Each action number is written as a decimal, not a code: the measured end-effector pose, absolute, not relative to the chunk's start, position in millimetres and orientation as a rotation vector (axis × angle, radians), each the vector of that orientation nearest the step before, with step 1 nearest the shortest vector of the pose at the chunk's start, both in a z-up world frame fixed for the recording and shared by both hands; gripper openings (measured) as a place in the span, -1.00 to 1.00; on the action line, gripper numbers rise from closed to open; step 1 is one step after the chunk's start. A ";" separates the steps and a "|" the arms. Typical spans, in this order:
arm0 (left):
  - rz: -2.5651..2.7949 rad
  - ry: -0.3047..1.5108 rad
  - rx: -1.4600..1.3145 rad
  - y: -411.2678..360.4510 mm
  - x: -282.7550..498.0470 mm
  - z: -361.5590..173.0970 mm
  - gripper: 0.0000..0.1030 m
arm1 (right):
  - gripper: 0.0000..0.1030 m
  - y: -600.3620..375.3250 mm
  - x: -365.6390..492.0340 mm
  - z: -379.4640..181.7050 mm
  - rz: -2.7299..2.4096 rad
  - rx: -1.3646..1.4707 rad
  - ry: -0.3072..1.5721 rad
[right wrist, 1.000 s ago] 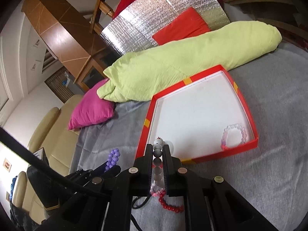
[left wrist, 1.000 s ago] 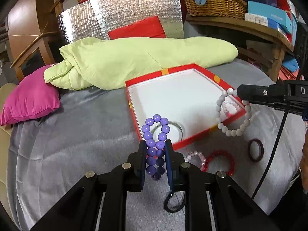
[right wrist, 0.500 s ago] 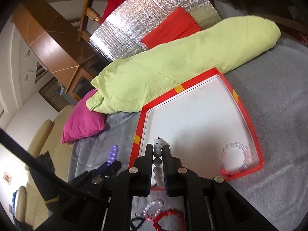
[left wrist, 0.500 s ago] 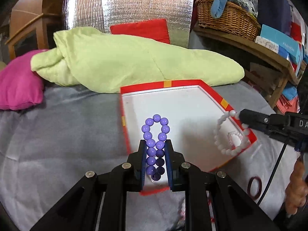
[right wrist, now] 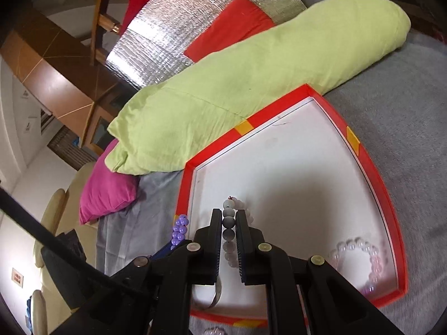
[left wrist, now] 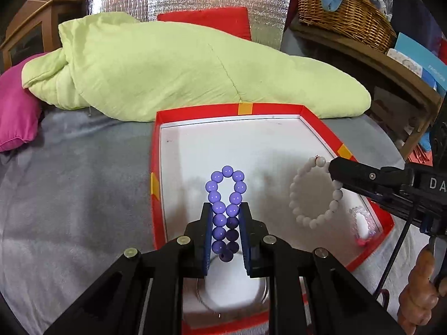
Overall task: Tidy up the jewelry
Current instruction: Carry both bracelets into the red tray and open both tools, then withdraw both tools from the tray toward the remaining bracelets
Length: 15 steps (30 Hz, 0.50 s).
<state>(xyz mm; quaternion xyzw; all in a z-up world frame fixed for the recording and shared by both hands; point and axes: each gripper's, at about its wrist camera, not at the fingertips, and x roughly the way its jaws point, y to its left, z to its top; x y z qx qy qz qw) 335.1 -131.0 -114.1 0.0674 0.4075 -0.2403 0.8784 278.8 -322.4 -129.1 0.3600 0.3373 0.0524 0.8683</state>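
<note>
Left wrist view: the left gripper [left wrist: 225, 217] is clamped on a purple bracelet [left wrist: 225, 195], pinching its loop flat so the top half sticks up past the fingertips. It hangs over the near part of the red tray [left wrist: 321, 124], which sits on a grey cover [left wrist: 78, 189]. Off to the right the right gripper [left wrist: 333, 171] pokes in over the tray with a white bracelet [left wrist: 313, 192] dangling from its tip. A pinkish clear bracelet [left wrist: 363, 223] lies in the tray's near right corner. A green quilt [left wrist: 181, 69] lies just behind the tray.

Right wrist view: the right gripper [right wrist: 229, 215] fingers are squeezed onto the white bracelet [right wrist: 228, 223], seen edge-on, over the tray [right wrist: 251, 122] floor. The purple bracelet [right wrist: 180, 230] shows at the tray's left edge. The pinkish one [right wrist: 356, 254] sits by the right wall.
</note>
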 end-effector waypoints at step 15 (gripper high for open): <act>-0.443 0.840 0.216 -140.0 338.0 -113.9 -0.09 | -0.42 -345.9 278.1 -125.3 0.004 0.765 0.684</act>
